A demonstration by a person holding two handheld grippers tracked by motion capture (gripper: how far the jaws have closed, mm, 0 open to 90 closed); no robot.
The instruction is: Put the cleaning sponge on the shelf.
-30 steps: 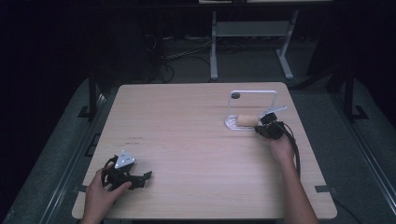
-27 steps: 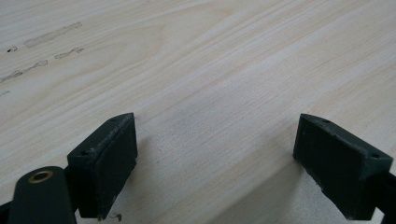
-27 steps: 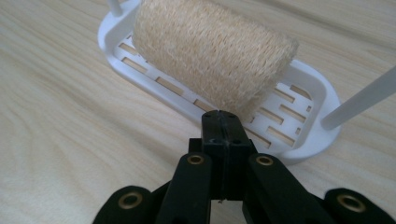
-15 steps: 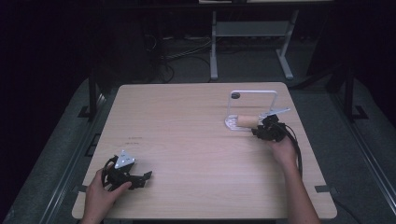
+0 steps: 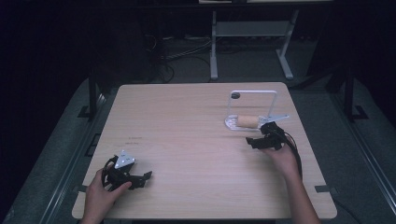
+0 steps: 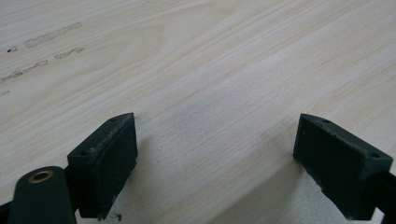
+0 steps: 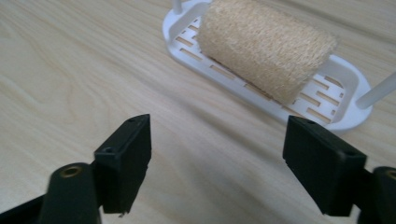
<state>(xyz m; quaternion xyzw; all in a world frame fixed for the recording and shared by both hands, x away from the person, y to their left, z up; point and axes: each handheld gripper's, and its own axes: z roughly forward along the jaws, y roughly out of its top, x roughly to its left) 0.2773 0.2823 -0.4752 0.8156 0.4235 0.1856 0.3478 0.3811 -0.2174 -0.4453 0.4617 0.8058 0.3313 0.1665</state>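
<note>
Where the high view looks down on the pale wooden table [image 5: 196, 140], a white rack [image 5: 252, 109] with a tall wire frame stands near its far right part, and a tan loofah roll [image 5: 247, 121] lies on its side in the rack's slotted base. The right gripper [image 5: 254, 141] sits just in front of the rack, near the roll but apart from it, held low over the wood by the person's right hand [image 5: 282, 156], with its cable trailing back along the forearm. The left gripper [image 5: 140, 179] rests at the near left corner in the left hand [image 5: 100, 193], well apart from the rack.

From the left gripper view, the left gripper [image 6: 215, 158] has its jaws spread wide over bare wood grain, with nothing between them.

From the right gripper view, the right gripper [image 7: 217, 161] likewise stands wide apart and empty. Beyond it, the loofah roll [image 7: 268, 49] lies across the white rack [image 7: 345, 109], whose slots show beneath and beside the roll. A white post of the rack rises at the right edge.
</note>
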